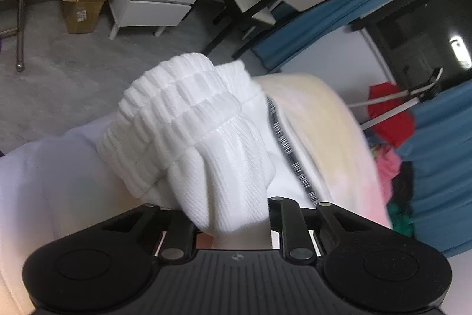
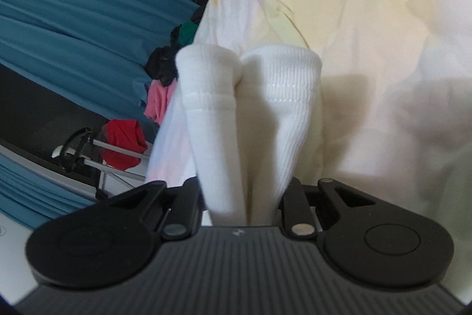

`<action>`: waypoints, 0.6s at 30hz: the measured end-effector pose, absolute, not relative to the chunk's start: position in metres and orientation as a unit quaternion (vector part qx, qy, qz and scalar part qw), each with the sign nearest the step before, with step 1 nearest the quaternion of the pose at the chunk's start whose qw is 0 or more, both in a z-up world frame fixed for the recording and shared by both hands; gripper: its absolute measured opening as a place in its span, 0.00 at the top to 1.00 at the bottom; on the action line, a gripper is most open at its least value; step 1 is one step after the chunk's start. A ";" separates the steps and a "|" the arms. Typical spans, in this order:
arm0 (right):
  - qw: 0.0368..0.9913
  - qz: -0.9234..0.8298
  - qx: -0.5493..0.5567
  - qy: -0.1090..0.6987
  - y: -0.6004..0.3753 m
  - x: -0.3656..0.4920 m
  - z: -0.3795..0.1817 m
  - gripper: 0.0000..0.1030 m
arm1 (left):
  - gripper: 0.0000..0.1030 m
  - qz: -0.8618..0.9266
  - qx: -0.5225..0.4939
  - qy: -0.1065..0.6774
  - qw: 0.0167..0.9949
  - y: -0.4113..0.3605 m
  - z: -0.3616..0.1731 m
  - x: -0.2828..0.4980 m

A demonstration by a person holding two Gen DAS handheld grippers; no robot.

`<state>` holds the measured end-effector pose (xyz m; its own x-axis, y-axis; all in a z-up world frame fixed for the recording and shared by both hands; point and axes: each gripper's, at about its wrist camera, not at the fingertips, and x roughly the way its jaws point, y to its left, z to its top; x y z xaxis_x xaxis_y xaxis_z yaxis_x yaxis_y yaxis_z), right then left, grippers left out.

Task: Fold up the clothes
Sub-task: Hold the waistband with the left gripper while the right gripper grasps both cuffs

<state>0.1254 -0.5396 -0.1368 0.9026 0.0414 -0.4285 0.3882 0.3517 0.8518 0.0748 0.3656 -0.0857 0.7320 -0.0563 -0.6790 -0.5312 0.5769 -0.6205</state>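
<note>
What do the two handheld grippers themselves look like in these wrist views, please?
Both look alike. The left gripper and the right gripper have a matte black ribbed body with a small round emblem at its front edge, two rounded black lobes each bearing a raised disc, and black linkage bars joined by silver-grey pivot pins. No cables or sleeves show.

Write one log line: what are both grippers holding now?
left gripper: shut on white ribbed garment | right gripper: shut on same garment | step: lifted, unfolded
</note>
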 end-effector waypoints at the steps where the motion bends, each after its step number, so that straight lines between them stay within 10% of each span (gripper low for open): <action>1: 0.798 -0.109 0.561 0.192 -0.541 0.128 -0.140 0.80 | 0.74 0.148 -0.428 0.340 0.824 0.363 -0.088 0.074; 7: 0.797 -0.109 0.563 0.187 -0.545 0.137 -0.147 0.80 | 0.45 0.158 -0.320 0.408 0.840 0.335 -0.075 0.076; 18: 0.807 -0.119 0.554 0.165 -0.552 0.127 -0.144 0.81 | 0.30 0.145 -0.136 0.366 0.909 0.251 -0.009 0.029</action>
<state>0.1271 -0.5525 -0.1439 0.9175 -0.0096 -0.3976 0.3744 0.3578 0.8554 0.0293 0.2507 -0.0094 0.6909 0.1634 -0.7042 -0.3626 0.9211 -0.1419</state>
